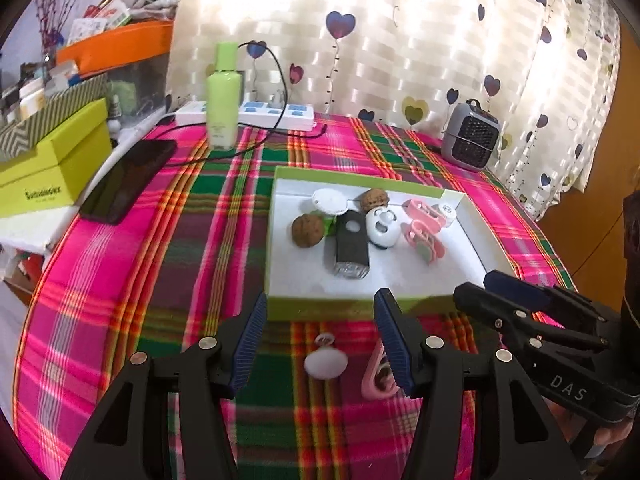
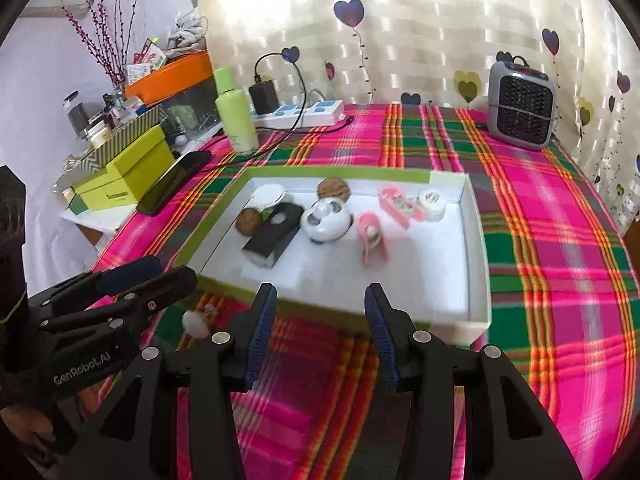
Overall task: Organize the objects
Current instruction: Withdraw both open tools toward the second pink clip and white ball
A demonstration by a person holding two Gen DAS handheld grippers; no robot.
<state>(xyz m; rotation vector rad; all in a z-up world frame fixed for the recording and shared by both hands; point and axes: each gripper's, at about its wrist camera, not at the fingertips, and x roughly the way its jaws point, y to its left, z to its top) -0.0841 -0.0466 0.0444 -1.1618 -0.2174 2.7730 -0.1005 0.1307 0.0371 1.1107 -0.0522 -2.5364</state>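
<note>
Below, two black grippers with ribbed blue pads are hovering over a plaid cloth [image 1: 160, 240].
Both the left gripper [image 1: 320, 340] and the right gripper [image 2: 320, 328] are gaping, gripping nothing; a round white knob [image 1: 326, 362] and a pink clip [image 1: 378, 378] are lying on the cloth under the left one, near of the shallow cardboard tray [image 1: 320, 306] of wrinkled walnuts [image 1: 307, 230].

The left gripper [image 1: 320, 340] and the right gripper [image 2: 320, 328] are held side by side, tipped downward. Both jaws are parted, and nothing is gripped.
</note>
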